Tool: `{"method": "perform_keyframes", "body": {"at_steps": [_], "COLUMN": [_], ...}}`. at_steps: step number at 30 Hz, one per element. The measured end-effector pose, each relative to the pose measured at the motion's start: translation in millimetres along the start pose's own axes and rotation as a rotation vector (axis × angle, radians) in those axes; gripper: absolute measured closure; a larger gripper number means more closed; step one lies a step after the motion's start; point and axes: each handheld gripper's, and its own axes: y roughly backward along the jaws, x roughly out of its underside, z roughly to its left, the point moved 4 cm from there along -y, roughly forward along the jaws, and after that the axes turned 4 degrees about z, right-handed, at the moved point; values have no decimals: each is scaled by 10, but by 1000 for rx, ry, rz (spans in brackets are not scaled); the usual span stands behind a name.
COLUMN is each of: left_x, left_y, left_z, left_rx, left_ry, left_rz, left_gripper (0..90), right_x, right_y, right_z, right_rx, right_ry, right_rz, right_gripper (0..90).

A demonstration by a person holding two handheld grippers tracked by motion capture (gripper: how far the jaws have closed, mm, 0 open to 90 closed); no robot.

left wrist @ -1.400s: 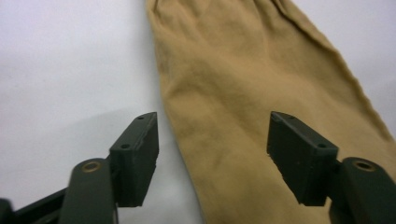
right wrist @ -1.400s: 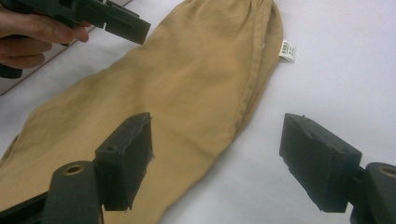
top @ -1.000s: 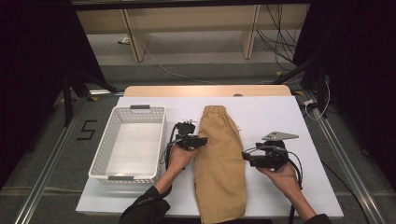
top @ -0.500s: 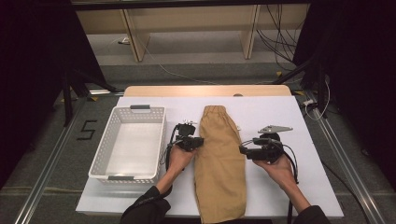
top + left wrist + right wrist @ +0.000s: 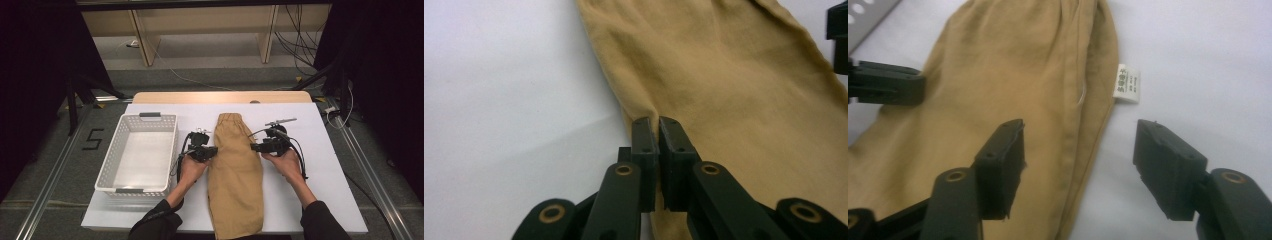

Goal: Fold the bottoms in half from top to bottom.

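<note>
A tan folded garment [image 5: 235,170] lies lengthwise on the white table [image 5: 325,165], waistband at the far end. My left gripper [image 5: 212,150] is at its left edge, shut on a pinch of the fabric [image 5: 734,85] between the tips [image 5: 658,122]. My right gripper [image 5: 254,146] is at the opposite edge. It is open, its jaws have just been closing, and they straddle the garment's hem [image 5: 1013,75] without pressing it [image 5: 1080,145]. A small white label [image 5: 1126,84] sticks out of the seam just ahead of the right jaw.
A white perforated basket [image 5: 150,117] stands empty at the left of the table, close to my left hand. Bare tabletop stretches right of the garment. Beyond the table's far edge are the floor, wooden shelving and cables.
My right gripper has moved left and forward up to the garment's right edge, and its jaws have narrowed. My left gripper has shut on the left edge without shifting.
</note>
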Motion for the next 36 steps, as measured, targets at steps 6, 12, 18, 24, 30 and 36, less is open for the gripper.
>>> {"method": "perform_keyframes", "body": {"at_steps": [6, 12, 18, 24, 30, 36], "left_x": [-5, -11, -13, -18, -23, -27], "left_y": [11, 16, 21, 31, 42, 51], "left_z": [-18, -14, -20, -17, -19, -20], "left_rx": [-11, -6, -2, 3, 10, 14], "left_ry": [-18, -14, -19, -19, -19, -21], "left_rz": [0, -3, -6, -7, -8, -11], "left_gripper": [856, 856, 856, 857, 857, 856], "right_x": [-61, -97, -140, -165, -160, -148], "right_y": [-154, -268, -323, -354, -364, -361], "right_z": [-13, 5, 2, 11, 19, 23], "right_rx": [12, 8, 16, 31, -2, -39], "right_ry": [-8, -4, -13, -24, -37, -52], "right_rz": [57, 91, 99, 88, 86, 87], "right_gripper": [440, 509, 555, 549, 684, 783]}}
